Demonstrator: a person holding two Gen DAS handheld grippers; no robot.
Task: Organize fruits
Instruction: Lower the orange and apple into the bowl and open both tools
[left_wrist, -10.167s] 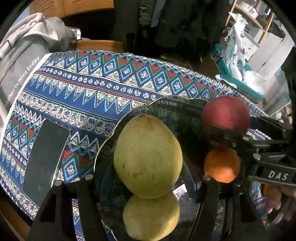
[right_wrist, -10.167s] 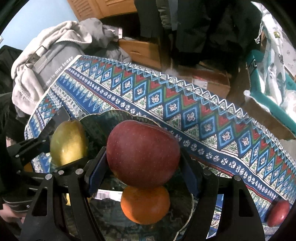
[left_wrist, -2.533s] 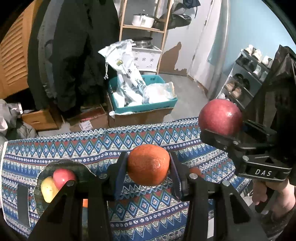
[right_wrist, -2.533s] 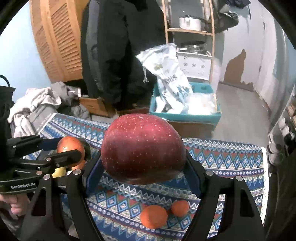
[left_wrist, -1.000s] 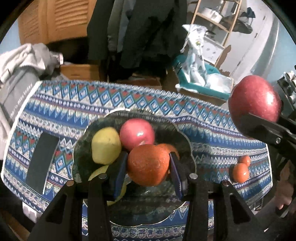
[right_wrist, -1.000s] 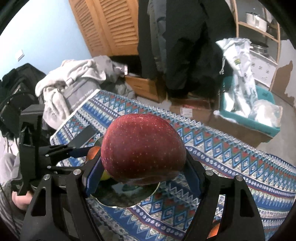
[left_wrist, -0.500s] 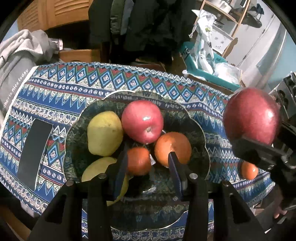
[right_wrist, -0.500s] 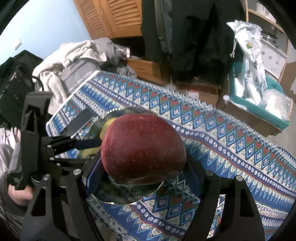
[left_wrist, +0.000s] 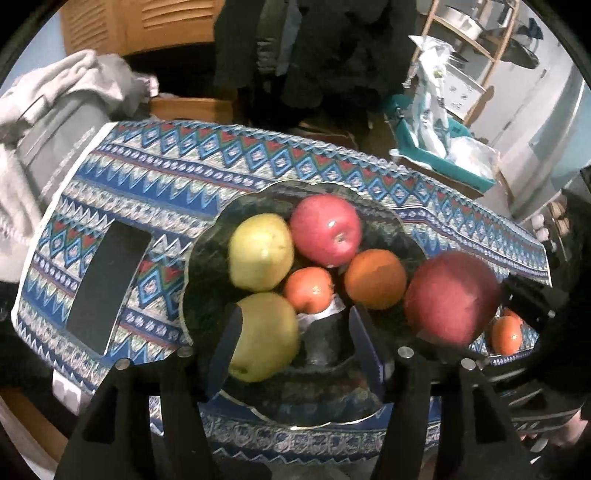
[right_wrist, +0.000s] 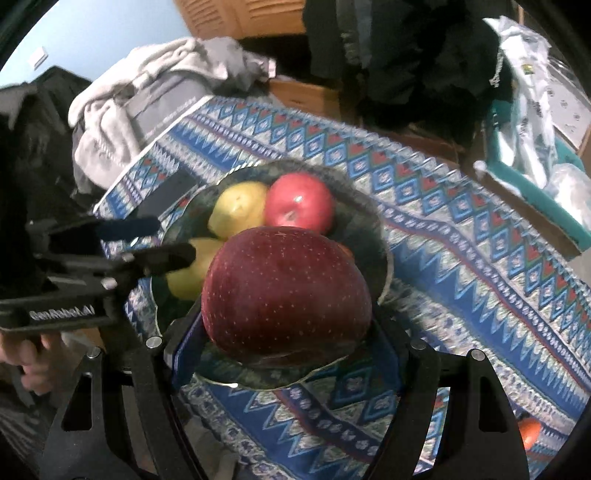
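Observation:
A dark green bowl on the patterned tablecloth holds two yellow pears, a pink-red apple, a large orange and a small orange. My left gripper is open and empty just above the bowl's near side. My right gripper is shut on a dark red apple and holds it over the bowl's near right rim; that apple also shows in the left wrist view. The left gripper shows in the right wrist view.
A black phone lies on the cloth left of the bowl. Loose oranges lie on the cloth at the right. Grey clothes are piled beyond the table's left end. A teal box stands on the floor behind.
My left gripper has let go of the large orange into the bowl and pulled back a little. My right gripper has come closer over the bowl with the dark red apple.

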